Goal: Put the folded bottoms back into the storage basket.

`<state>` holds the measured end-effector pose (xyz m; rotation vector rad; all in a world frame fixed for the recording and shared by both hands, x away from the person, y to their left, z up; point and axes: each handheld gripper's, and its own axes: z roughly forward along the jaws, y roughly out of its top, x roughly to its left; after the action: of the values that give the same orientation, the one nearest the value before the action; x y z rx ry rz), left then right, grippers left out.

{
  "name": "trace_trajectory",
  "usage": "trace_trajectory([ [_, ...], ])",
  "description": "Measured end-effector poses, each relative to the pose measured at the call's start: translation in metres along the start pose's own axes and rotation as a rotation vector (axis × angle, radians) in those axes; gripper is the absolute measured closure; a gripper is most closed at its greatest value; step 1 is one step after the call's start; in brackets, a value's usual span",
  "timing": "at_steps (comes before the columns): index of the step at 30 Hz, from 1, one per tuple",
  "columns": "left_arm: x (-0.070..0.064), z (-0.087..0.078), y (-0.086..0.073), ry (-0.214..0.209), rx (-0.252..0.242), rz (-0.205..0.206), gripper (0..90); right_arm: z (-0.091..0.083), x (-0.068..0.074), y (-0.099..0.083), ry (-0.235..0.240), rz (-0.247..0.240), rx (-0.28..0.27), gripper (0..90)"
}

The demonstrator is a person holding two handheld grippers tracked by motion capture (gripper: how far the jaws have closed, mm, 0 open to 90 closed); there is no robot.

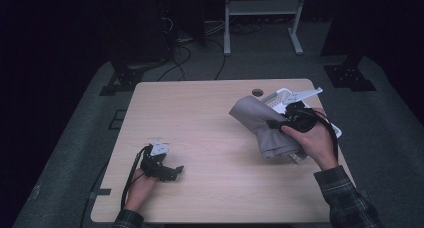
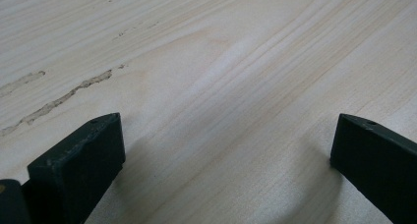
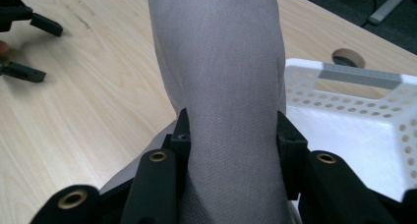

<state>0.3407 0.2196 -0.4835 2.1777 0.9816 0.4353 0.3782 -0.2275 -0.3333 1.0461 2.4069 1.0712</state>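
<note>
The pale wooden tabletop (image 1: 215, 153) carries everything, with a round cable hole (image 1: 257, 92) near its far edge. At the far right corner sits a white perforated basket (image 1: 282, 95), its handle slot toward the far edge, and draped against its near-left side is the grey cloth (image 1: 262, 128), a folded or rolled bundle raised off the wood and leaning toward the middle of the tabletop. The right claw (image 1: 280, 124) is clamped on that cloth: in the right gripper view the fabric (image 3: 221, 86) fills the gap between the two black jaws, which press its sides, with the basket wall (image 3: 344, 101) just beside it. The left claw (image 1: 172, 172) rests near the near-left corner, its jaws standing well apart over bare wood (image 2: 221, 86) and holding nothing. The step in hand looks like moving the cloth between basket and tabletop; whether it is going in or coming out I cannot tell. The next move calls for a firm grip while the bundle clears the basket rim, and probably the idle left claw to take a free edge. No brand, label or writing can be read anywhere
</note>
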Motion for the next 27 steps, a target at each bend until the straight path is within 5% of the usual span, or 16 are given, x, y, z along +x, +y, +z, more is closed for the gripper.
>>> trace_trajectory([
  [27,0.000,0.000,0.000,0.001,-0.004,-0.001,0.0,-0.008,-0.065,-0.010,-0.100,0.046,0.037,61.7],
])
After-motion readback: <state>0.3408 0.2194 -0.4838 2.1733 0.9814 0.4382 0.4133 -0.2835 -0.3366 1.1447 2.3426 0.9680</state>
